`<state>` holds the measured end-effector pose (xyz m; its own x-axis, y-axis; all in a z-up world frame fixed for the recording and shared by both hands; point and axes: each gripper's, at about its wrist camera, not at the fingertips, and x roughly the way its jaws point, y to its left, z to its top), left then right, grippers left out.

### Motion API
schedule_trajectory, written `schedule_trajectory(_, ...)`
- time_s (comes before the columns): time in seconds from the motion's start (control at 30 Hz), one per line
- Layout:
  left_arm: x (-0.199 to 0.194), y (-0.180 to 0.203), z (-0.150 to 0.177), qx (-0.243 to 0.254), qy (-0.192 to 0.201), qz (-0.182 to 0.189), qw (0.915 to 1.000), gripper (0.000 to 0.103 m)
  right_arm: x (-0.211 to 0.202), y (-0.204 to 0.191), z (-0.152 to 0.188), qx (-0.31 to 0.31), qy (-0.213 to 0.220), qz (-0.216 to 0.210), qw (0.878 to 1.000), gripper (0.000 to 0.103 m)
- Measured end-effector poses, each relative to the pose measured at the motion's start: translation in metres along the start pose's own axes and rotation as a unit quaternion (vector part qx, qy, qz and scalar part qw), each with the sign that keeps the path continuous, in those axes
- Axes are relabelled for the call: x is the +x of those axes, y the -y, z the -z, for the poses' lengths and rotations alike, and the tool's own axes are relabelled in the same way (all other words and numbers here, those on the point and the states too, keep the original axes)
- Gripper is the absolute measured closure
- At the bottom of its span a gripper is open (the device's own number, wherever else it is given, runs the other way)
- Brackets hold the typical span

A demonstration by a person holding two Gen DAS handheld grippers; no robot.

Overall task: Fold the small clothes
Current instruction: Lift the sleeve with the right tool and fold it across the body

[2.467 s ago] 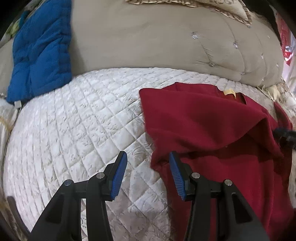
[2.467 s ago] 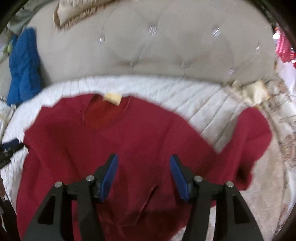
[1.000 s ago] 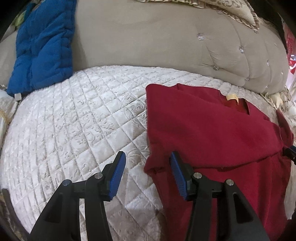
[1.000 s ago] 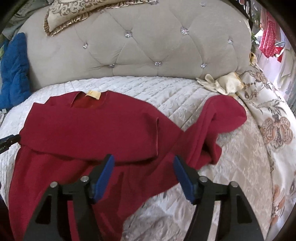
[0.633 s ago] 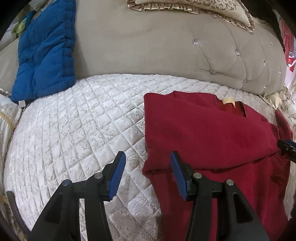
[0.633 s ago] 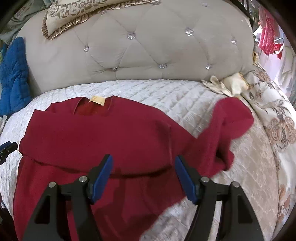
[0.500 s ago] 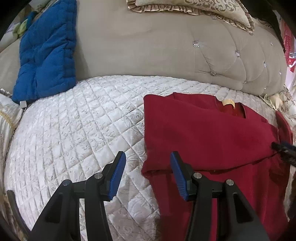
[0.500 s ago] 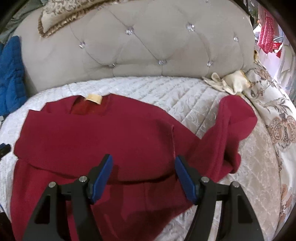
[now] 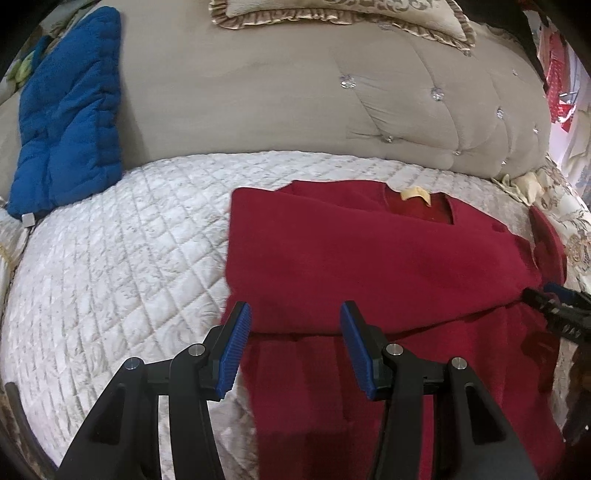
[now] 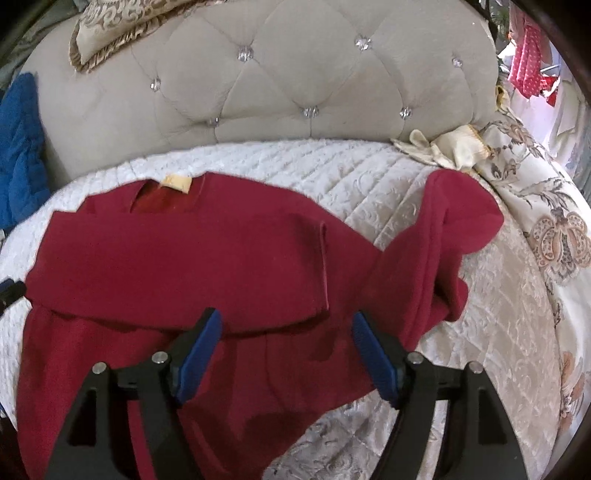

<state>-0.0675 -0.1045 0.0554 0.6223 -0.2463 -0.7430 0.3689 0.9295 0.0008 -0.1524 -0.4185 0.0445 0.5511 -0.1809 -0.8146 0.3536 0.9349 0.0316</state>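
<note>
A dark red sweater [image 9: 369, 266] lies on the white quilted bed cover [image 9: 122, 251], collar and yellow label [image 9: 415, 194] toward the headboard. Its left sleeve is folded across the chest; in the right wrist view the sweater [image 10: 184, 258] shows that sleeve's cuff edge [image 10: 324, 266] mid-chest. The other sleeve [image 10: 443, 251] lies bunched out to the right. My left gripper [image 9: 293, 343] is open and empty above the folded sleeve's lower edge. My right gripper [image 10: 286, 350] is open and empty above the sweater's body; its tips show in the left wrist view [image 9: 554, 299].
A beige tufted headboard [image 10: 280, 70] rises behind the bed. A blue quilted cushion [image 9: 70, 110] leans at the left. A patterned pillow [image 9: 332, 11] sits on top. Cream gloves [image 10: 450, 147] and a floral cover [image 10: 554, 229] lie at the right.
Both grippers have stayed open. The left gripper has shifted right over the sweater's folded sleeve. The right gripper has drawn back and now hovers lower over the sweater body.
</note>
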Motion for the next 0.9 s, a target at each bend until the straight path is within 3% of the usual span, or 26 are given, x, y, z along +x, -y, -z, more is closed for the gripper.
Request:
schedule_trajectory(0.13, 0.002, 0.012, 0.003, 0.012, -0.003, 0.007, 0.9999, 0.074, -0.011, 0.0, 0.002, -0.017, 0.014, -0.009, 1.0, 0.025)
schedule_trajectory(0.33, 0.014, 0.025, 0.011, 0.024, -0.022, 0.013, 0.9994, 0.074, -0.034, 0.055, -0.006, 0.067, 0.054, -0.039, 0.996, 0.025)
schedule_trajectory(0.4, 0.018, 0.027, 0.013, 0.023, -0.028, 0.015, 0.9992, 0.074, -0.031, 0.081, -0.011, 0.107, 0.05, -0.007, 0.993, 0.024)
schedule_trajectory(0.53, 0.025, 0.027, 0.015, 0.024, -0.036, 0.016, 0.9989, 0.074, -0.024, 0.122, -0.03, 0.17, 0.04, -0.001, 0.985, 0.024)
schedule_trajectory(0.67, 0.031, 0.028, 0.017, 0.023, -0.044, 0.016, 0.9986, 0.074, -0.013, 0.127, -0.07, 0.154, 0.049, 0.028, 0.986, 0.02)
schedule_trajectory(0.83, 0.033, 0.03, 0.02, 0.027, -0.044, 0.012, 0.9986, 0.074, 0.037, 0.133, -0.103, 0.145, 0.003, 0.06, 0.988, 0.017)
schedule_trajectory(0.9, 0.034, 0.03, 0.02, 0.029, -0.045, 0.014, 0.9985, 0.074, 0.056, 0.142, -0.106, 0.157, -0.013, 0.073, 0.985, 0.034)
